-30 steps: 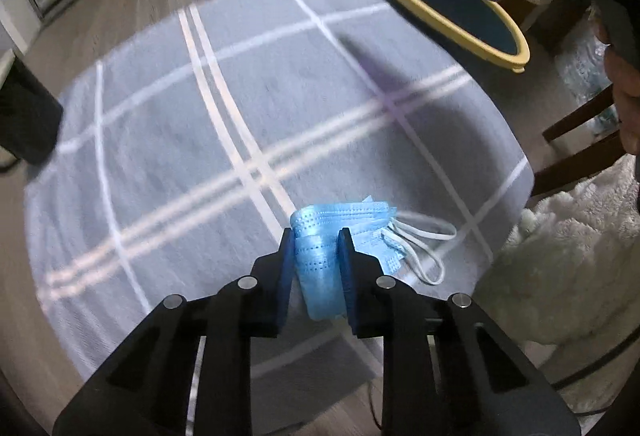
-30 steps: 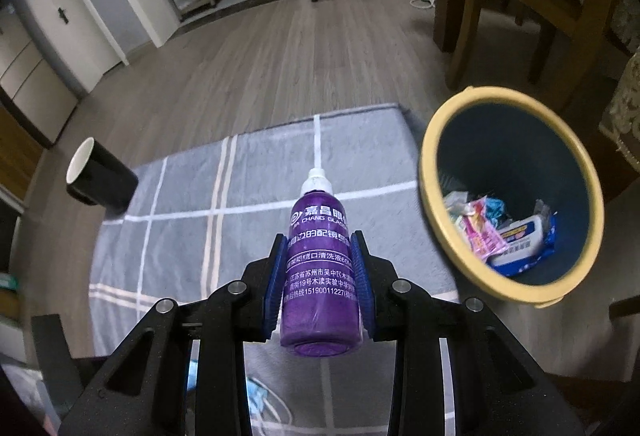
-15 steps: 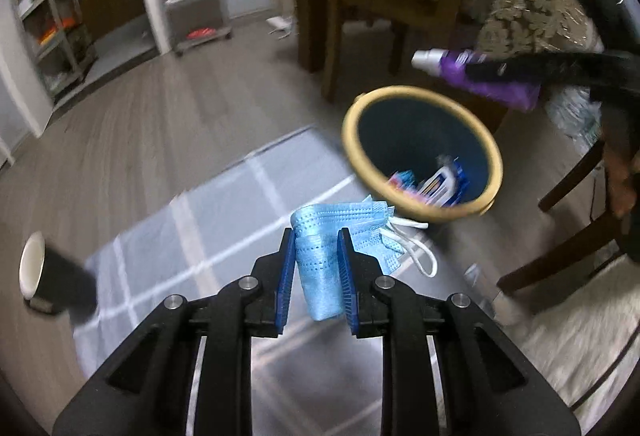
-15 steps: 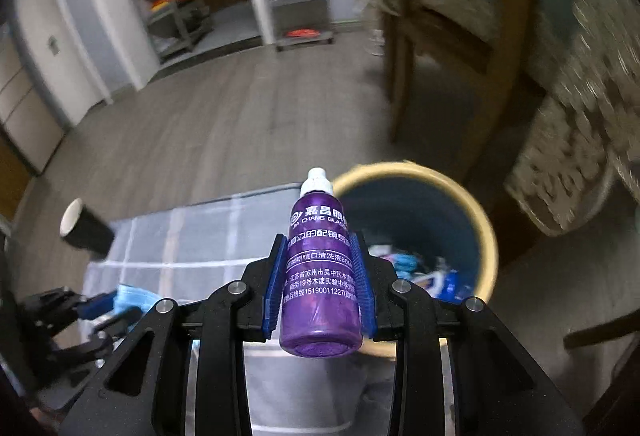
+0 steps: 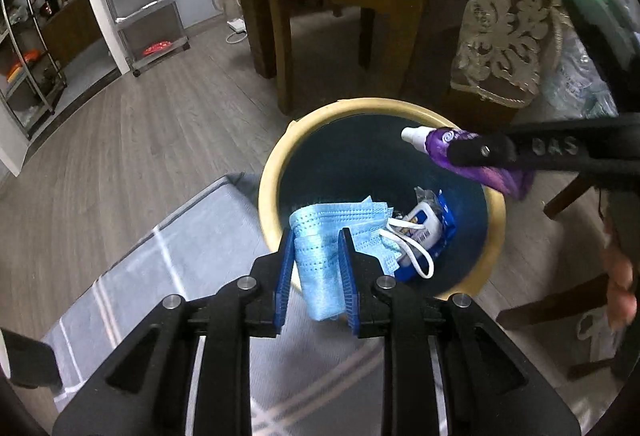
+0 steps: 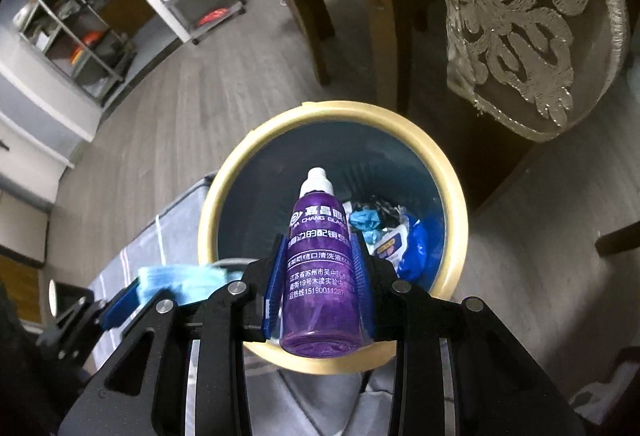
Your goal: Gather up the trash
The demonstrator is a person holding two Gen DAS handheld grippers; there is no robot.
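Two hand-held grippers carry trash. In our left hand-held gripper (image 5: 316, 268) we clamp a folded blue face mask (image 5: 328, 240), its white ear loops (image 5: 412, 252) dangling to the right over the near rim of the bin. In our right hand-held gripper (image 6: 320, 280) we grip a purple bottle (image 6: 320, 276) with a white cap, nozzle pointing forward over the bin's mouth. Just ahead of both stands the yellow-rimmed trash bin (image 6: 452, 180), already holding wrappers and a blue wipes pack (image 5: 432, 224). Under us lies a grey rug (image 5: 160, 276); beyond the bin stand wooden chair legs (image 5: 280, 36) and a lace tablecloth (image 6: 528, 16).
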